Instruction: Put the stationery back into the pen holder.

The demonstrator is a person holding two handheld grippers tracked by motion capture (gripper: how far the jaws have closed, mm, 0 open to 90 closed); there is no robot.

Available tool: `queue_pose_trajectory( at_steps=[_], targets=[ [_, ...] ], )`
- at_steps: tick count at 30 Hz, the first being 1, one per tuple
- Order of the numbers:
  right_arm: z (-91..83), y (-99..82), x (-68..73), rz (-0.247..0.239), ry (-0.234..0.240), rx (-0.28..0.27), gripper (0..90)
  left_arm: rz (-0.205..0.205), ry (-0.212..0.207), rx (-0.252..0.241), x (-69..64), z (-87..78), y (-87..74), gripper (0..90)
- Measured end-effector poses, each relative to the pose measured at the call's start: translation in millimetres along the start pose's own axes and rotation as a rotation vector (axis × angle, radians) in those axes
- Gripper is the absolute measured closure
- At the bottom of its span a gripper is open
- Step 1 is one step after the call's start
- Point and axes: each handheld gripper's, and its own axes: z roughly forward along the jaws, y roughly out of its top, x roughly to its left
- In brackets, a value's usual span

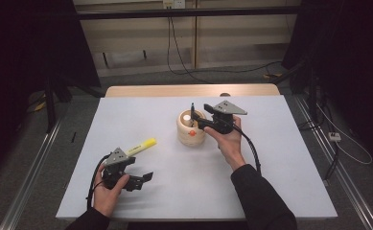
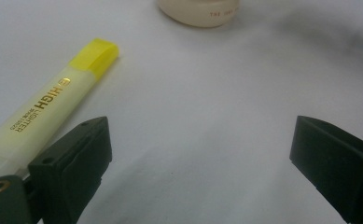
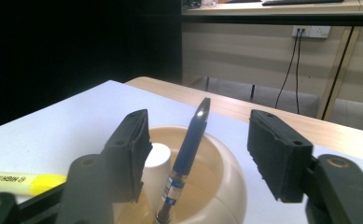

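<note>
A round cream holder [image 1: 191,129] stands on the white table top [image 1: 270,158], right of the middle. A dark blue pen [image 1: 192,109] leans upright inside it. My right gripper [image 1: 199,122] hovers at the holder's right rim. Along its jaws, the pen [image 3: 188,149] rises between them, clear of both pads, so the right gripper [image 3: 200,135] is open. A yellow highlighter [image 1: 141,146] lies flat at the left. My left gripper [image 1: 143,178] rests just in front of it, open. In its own view the highlighter [image 2: 48,107] lies left of the left gripper [image 2: 200,154], whose jaws stand wide.
The holder [image 3: 226,186] also contains a white cylinder [image 3: 158,158] and something orange [image 1: 192,132]. A wooden strip [image 1: 189,90] borders the table's far edge. Beyond it are the floor, cables and dark stands on both sides.
</note>
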Motion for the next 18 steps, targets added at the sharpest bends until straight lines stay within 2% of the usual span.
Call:
queue_pose_trajectory(
  at_steps=[7,14,16,18],
  targets=[
    [-4.5,0.3,-2.6,0.001,0.022,0.041,29.4,0.000,0.000,0.003,0.0,0.0,0.1,5.6],
    [-9.4,0.2,-2.7,0.026,0.044,0.110,12.3,-0.001,0.001,0.001,0.0,0.2,-0.1,5.6],
    [-11.9,-0.7,-3.1,0.037,0.051,0.112,11.5,0.000,0.003,0.003,0.1,0.4,-0.1,5.5],
    [-13.8,-3.0,-2.8,0.034,0.057,0.138,8.0,0.000,0.003,0.002,0.2,0.4,-0.1,5.6]
  ],
)
